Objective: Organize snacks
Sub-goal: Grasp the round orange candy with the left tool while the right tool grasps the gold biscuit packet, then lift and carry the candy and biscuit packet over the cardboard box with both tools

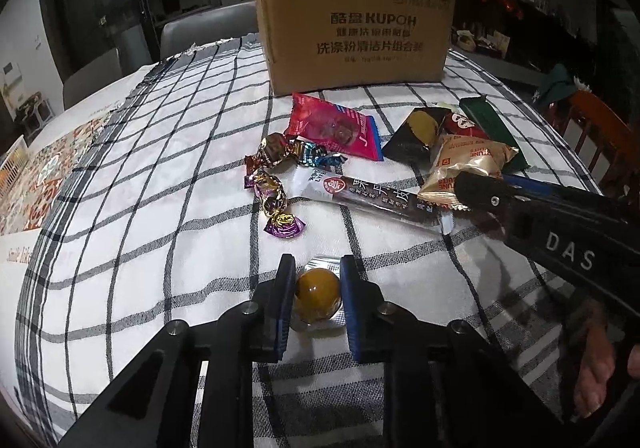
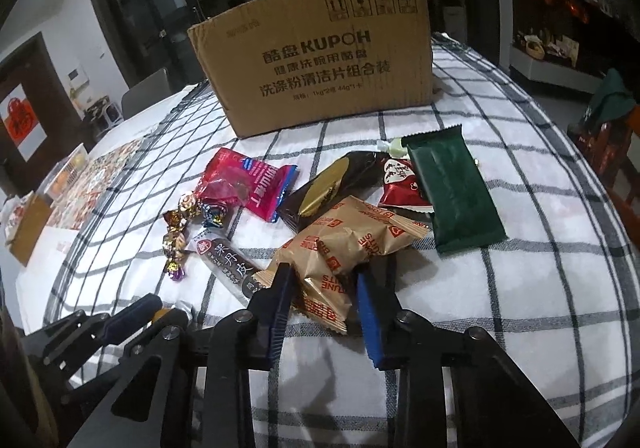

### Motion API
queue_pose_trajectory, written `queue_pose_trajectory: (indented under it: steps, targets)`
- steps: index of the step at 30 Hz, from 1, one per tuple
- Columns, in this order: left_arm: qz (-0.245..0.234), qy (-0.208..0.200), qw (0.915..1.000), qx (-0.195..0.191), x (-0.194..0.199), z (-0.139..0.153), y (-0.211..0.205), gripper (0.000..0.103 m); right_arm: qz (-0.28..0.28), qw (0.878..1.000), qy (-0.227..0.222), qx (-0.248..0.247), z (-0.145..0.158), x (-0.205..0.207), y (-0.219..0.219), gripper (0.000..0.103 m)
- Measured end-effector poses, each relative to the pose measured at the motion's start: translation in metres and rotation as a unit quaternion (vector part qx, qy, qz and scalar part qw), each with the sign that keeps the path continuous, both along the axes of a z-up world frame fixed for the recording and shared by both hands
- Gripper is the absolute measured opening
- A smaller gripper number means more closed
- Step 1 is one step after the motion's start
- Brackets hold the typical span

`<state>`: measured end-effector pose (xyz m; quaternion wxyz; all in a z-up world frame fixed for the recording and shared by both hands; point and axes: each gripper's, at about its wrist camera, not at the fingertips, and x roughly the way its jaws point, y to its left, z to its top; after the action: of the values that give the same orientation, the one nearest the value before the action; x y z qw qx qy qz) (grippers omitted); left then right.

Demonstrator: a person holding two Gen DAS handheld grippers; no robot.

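Observation:
My left gripper [image 1: 317,274] is shut on a round yellow snack in a clear blister pack [image 1: 318,296] that lies on the checked tablecloth [image 1: 160,208]. In the right wrist view, my right gripper [image 2: 325,282] has its pads pressed on the sides of a tan biscuit packet [image 2: 332,248] at the near edge of the snack pile. The left gripper [image 2: 158,314] shows at the lower left there. The pile also holds a red packet [image 2: 248,180], a long dark bar [image 2: 228,260], foil candies [image 1: 276,168], a black-and-gold packet [image 2: 332,180] and a green packet [image 2: 452,192].
An open cardboard box [image 1: 356,28] stands upright behind the snacks. A patterned mat [image 1: 40,184] lies at the table's left. A grey chair [image 1: 208,28] is behind the table and a wooden chair [image 1: 600,128] at its right. A hand [image 1: 596,368] holds the right gripper.

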<state>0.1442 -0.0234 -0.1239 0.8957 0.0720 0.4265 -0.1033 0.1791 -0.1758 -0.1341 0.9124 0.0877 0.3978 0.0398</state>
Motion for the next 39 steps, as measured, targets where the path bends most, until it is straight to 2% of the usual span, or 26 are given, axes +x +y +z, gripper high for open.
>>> queue_pose_trajectory:
  steps: [2, 14, 29, 35, 39]
  targets:
    - [0.003, 0.001, 1.0, -0.004, 0.0, 0.002, 0.001, 0.023, 0.004, 1.0, -0.003, -0.004, 0.002, -0.003, 0.0, 0.028]
    - [0.002, -0.05, 0.9987, -0.011, -0.02, 0.044, 0.0, 0.023, 0.014, 0.999, -0.031, -0.01, 0.025, -0.026, -0.001, 0.027]
    - [0.002, -0.112, 0.9926, -0.047, -0.048, 0.116, 0.001, 0.023, 0.035, 0.993, -0.113, 0.004, 0.091, -0.065, 0.001, 0.027]
    - [0.001, -0.14, 0.989, -0.048, -0.045, 0.147, 0.001, 0.023, 0.042, 0.99, -0.133, 0.021, 0.114, -0.063, -0.005, 0.027]
    - [-0.005, -0.158, 0.9866, -0.041, -0.039, 0.16, -0.002, 0.023, 0.044, 0.987, -0.152, 0.015, 0.128, -0.054, -0.009, 0.027]
